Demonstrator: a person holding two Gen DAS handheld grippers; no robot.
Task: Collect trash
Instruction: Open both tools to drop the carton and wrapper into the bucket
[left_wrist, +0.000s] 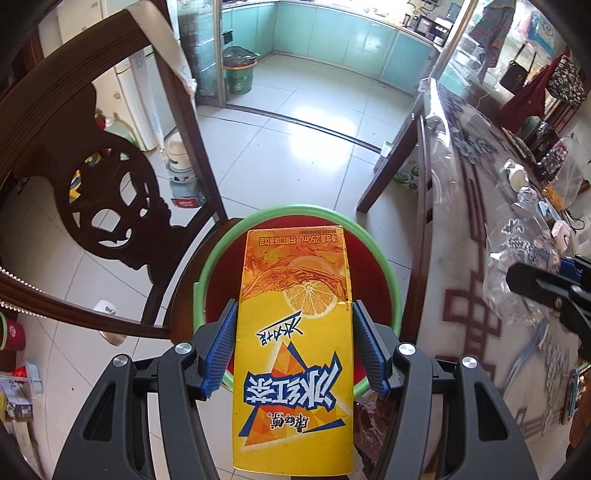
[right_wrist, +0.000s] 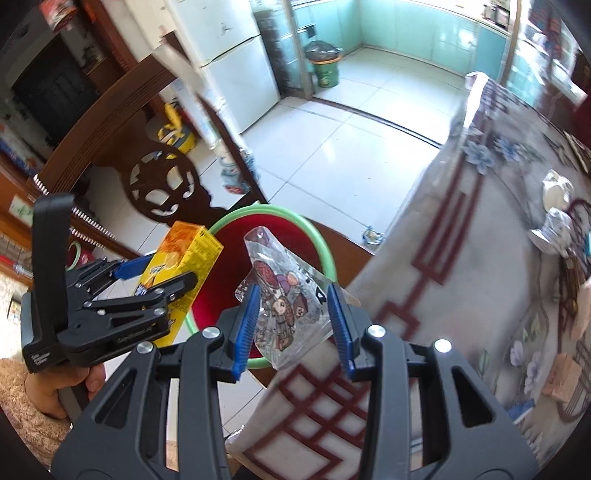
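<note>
My left gripper (left_wrist: 294, 325) is shut on a yellow lemon-tea carton (left_wrist: 295, 354) and holds it over a red bin with a green rim (left_wrist: 218, 251). The carton (right_wrist: 184, 266) and left gripper (right_wrist: 155, 280) also show in the right wrist view, above the bin's left rim (right_wrist: 258, 212). My right gripper (right_wrist: 291, 306) holds a clear printed plastic wrapper (right_wrist: 284, 295) between its blue pads, over the bin's near rim beside the table edge. In the left wrist view the right gripper (left_wrist: 546, 291) and wrapper (left_wrist: 517, 266) sit at the right.
A carved dark wooden chair (left_wrist: 110, 192) stands left of the bin. The table (left_wrist: 465, 258), under a patterned cloth, is on the right with a teapot (right_wrist: 556, 188), bottles and small boxes. A green waste bin (left_wrist: 240, 70) stands far off on the tiled floor.
</note>
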